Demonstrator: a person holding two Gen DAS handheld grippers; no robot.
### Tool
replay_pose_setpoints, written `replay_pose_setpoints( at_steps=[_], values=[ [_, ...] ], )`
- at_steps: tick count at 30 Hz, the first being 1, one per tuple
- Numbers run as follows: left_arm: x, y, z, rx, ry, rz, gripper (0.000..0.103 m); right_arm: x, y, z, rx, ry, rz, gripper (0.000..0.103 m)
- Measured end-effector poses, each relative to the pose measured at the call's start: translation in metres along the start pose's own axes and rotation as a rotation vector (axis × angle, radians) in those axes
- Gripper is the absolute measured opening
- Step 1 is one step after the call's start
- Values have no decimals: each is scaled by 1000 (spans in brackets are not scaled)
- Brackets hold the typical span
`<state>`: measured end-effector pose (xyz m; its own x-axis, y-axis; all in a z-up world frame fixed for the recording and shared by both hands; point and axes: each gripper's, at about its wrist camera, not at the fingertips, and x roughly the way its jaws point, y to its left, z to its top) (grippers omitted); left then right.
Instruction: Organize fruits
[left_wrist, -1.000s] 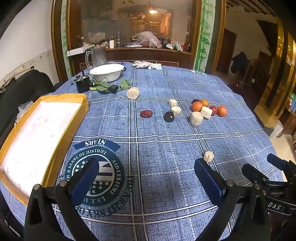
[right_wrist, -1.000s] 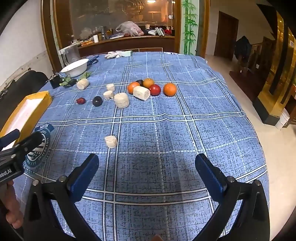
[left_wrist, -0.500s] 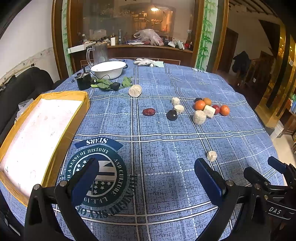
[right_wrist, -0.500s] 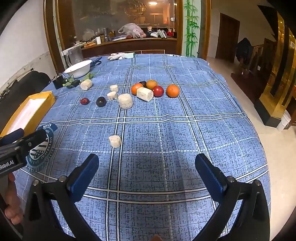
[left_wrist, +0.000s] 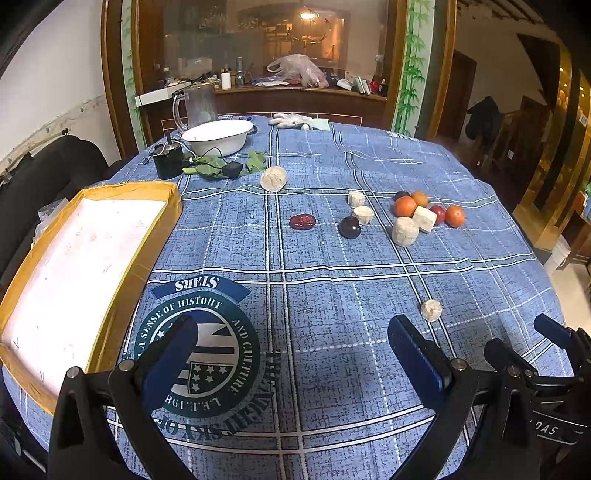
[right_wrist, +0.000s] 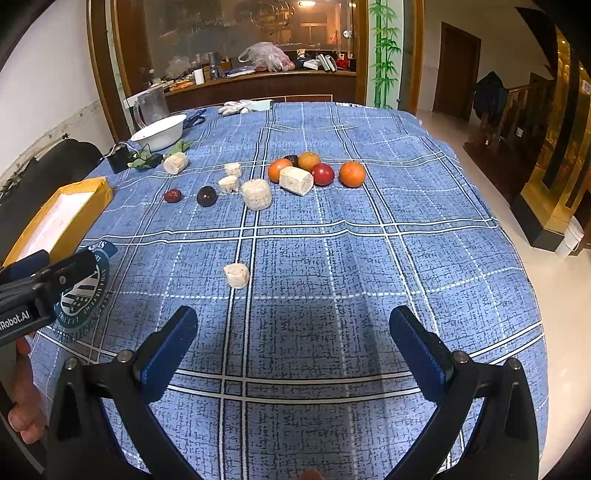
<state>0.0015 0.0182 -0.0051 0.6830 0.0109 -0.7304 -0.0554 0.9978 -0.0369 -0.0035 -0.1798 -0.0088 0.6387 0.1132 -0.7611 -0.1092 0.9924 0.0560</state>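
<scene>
Fruits lie mid-table on the blue cloth: an orange (right_wrist: 352, 174), a red fruit (right_wrist: 323, 174), two more orange fruits (right_wrist: 309, 160), a dark plum (right_wrist: 206, 195) and a small dark red fruit (right_wrist: 172, 195). Several pale cut chunks lie among them, the biggest (right_wrist: 256, 194) in the middle and one lone chunk (right_wrist: 236, 275) nearer me. My right gripper (right_wrist: 293, 345) is open and empty, short of that lone chunk. My left gripper (left_wrist: 291, 354) is open and empty above the round printed emblem, with the lone chunk (left_wrist: 431, 310) to its right. A yellow-rimmed tray (left_wrist: 110, 266) lies at the left.
A white bowl (left_wrist: 218, 137), a glass jug (left_wrist: 195, 107), a small black device with green leaves (left_wrist: 207, 168) and white gloves (left_wrist: 295, 120) sit at the table's far side. A dark chair (left_wrist: 40, 173) stands at the left. The table's right edge drops to a tiled floor.
Both views have drawn back and tilted up slightly, so the fruits sit a little lower and nearer. Both grippers stay open and empty.
</scene>
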Motion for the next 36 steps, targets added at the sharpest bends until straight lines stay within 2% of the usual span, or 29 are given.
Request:
replay_pose_setpoints(
  at_steps=[36],
  values=[
    [8,14,1,-37,25,3,102,6,8,-1,-9,3,25,103]
  ],
)
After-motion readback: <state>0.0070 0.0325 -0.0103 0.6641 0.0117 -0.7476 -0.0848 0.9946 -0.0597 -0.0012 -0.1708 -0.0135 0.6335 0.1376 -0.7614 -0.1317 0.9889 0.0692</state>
